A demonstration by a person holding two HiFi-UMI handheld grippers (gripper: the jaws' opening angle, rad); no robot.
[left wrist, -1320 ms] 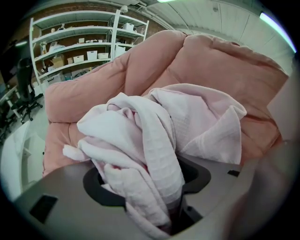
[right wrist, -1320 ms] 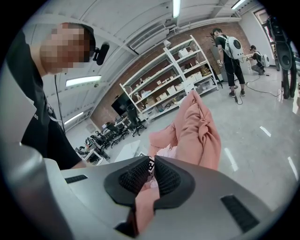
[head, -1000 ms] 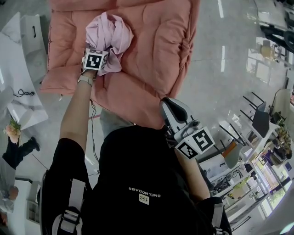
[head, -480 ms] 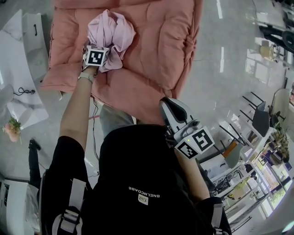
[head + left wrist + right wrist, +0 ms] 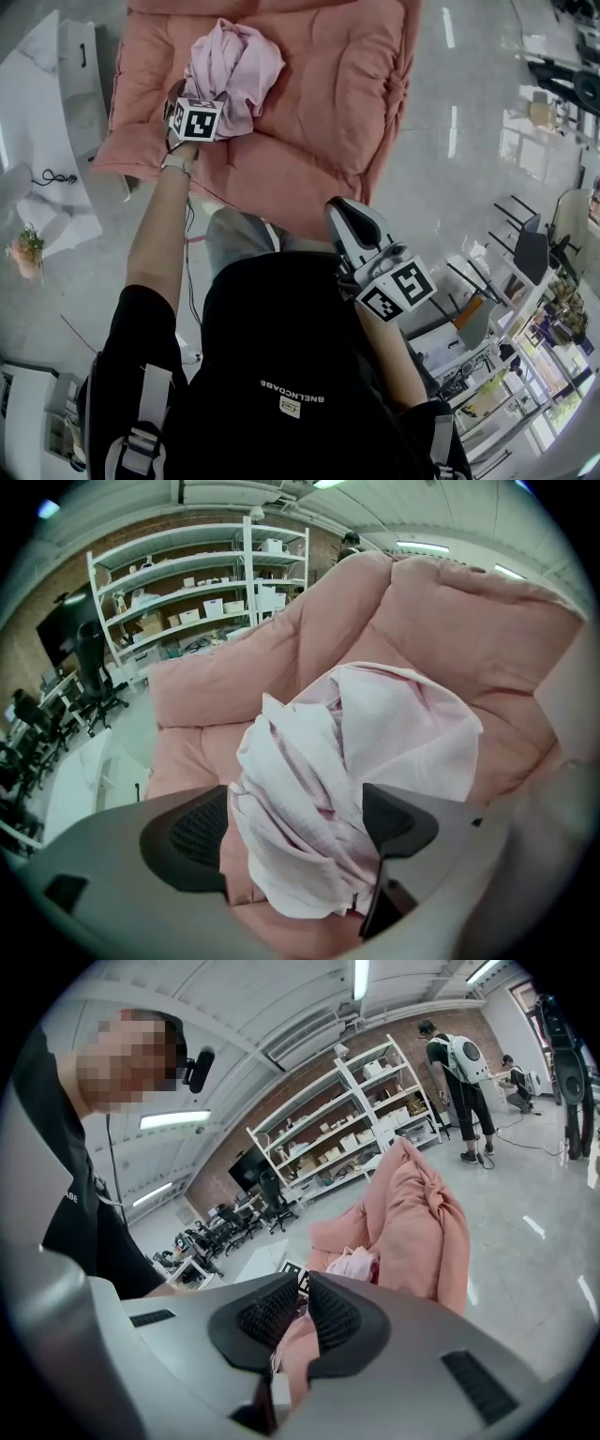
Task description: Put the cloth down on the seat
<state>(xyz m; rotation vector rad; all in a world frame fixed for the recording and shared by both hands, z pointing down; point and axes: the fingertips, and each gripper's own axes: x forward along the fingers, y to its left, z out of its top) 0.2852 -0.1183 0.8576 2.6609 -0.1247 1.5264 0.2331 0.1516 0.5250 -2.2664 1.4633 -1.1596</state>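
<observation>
A crumpled pale pink cloth (image 5: 236,64) lies on the salmon cushioned seat (image 5: 323,112). My left gripper (image 5: 200,109) reaches into its near edge. In the left gripper view the jaws of my left gripper (image 5: 295,827) stand wide open. The cloth (image 5: 375,752) bulges loosely between the two pads and rests on the seat (image 5: 459,621). My right gripper (image 5: 345,212) hangs close to the person's body, off the seat's near edge. Its jaws are shut with nothing in them (image 5: 302,1309). Past them show the seat (image 5: 422,1232) and the cloth (image 5: 353,1265).
A white table (image 5: 42,187) with a cable stands left of the seat, and flowers (image 5: 23,253) lie on the floor below it. Desks and chairs (image 5: 525,244) crowd the right. Storage shelves (image 5: 216,583) stand behind the seat. Two people (image 5: 455,1072) work further off.
The cloth has sagged and spread on the cushion and sits slightly further past the left gripper's cube. The right gripper has stayed where it was.
</observation>
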